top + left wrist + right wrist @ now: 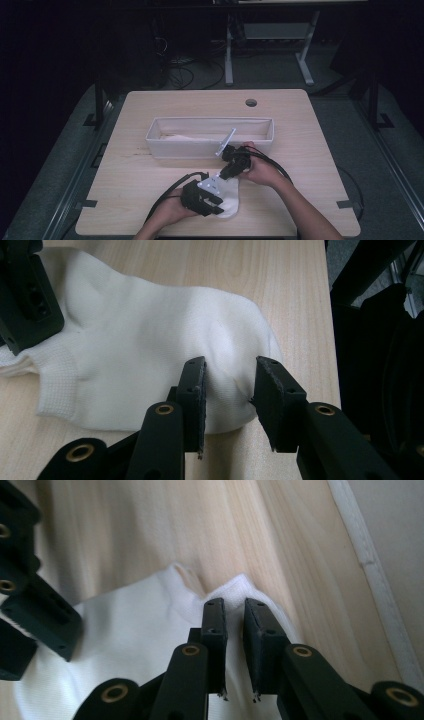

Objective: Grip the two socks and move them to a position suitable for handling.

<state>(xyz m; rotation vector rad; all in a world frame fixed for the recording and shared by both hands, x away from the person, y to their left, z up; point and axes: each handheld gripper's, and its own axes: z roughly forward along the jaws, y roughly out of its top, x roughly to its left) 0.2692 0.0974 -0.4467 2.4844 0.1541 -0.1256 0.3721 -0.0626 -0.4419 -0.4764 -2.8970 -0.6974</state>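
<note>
A white sock point(140, 350) lies flat on the tabletop point(310, 150), near its front edge and in front of a long white fabric bin point(210, 145). The left gripper point(230, 390) straddles the sock's toe end, jaws partly open, pads not pressing. The right gripper point(235, 625) has its jaws narrowly parted around the cuff edge; whether they pinch it I cannot tell.
</note>
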